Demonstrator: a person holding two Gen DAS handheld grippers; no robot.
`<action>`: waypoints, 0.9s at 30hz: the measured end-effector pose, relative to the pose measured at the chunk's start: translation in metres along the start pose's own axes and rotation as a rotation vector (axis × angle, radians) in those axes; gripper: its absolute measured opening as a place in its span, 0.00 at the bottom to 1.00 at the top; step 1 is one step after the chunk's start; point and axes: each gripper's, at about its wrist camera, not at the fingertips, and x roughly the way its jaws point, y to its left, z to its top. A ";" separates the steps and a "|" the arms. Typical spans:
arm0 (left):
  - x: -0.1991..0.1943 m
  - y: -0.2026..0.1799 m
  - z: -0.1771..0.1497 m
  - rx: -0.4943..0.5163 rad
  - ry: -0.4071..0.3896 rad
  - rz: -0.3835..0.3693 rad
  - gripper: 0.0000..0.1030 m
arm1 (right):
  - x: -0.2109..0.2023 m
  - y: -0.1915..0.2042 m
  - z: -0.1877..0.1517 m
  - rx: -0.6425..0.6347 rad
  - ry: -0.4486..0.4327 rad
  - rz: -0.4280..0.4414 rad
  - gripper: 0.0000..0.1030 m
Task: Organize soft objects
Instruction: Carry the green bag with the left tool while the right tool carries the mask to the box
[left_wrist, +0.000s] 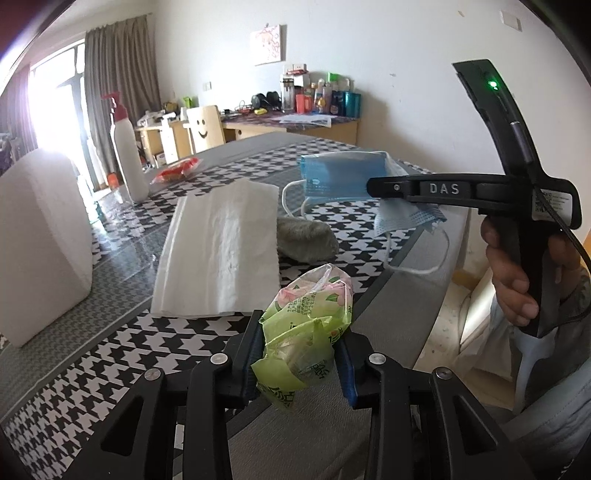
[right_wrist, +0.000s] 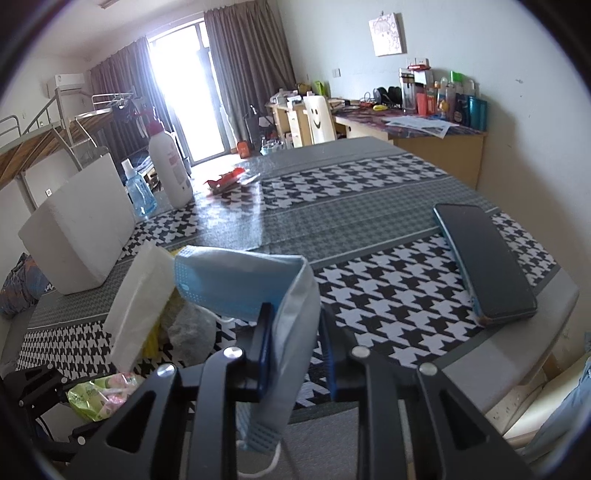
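My left gripper (left_wrist: 301, 345) is shut on a crumpled green and pink tissue packet (left_wrist: 308, 325), held above the table's near edge. My right gripper (right_wrist: 295, 332) is shut on a blue face mask (right_wrist: 243, 284) and holds it in the air; in the left wrist view the mask (left_wrist: 341, 177) hangs from that gripper (left_wrist: 373, 186) over the table's right side. A stack of white tissues (left_wrist: 225, 251) lies flat in the middle. A grey fuzzy object (left_wrist: 306, 238) lies beside it.
A white foam block (left_wrist: 40, 236) stands at the left. A white pump bottle (left_wrist: 127, 155) and a red wrapper (left_wrist: 177, 170) sit further back. A blue bottle (right_wrist: 138, 192) stands by the block. A dark phone (right_wrist: 480, 258) lies at the table's right edge (right_wrist: 554, 295).
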 end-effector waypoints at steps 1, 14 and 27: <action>-0.003 0.000 -0.001 -0.002 -0.004 0.002 0.36 | -0.002 0.000 0.000 -0.001 -0.006 -0.001 0.27; -0.040 0.007 -0.005 -0.048 -0.073 0.061 0.36 | -0.029 0.014 0.004 -0.031 -0.072 0.017 0.27; -0.062 0.021 -0.002 -0.090 -0.114 0.094 0.36 | -0.040 0.029 0.007 -0.058 -0.105 0.058 0.27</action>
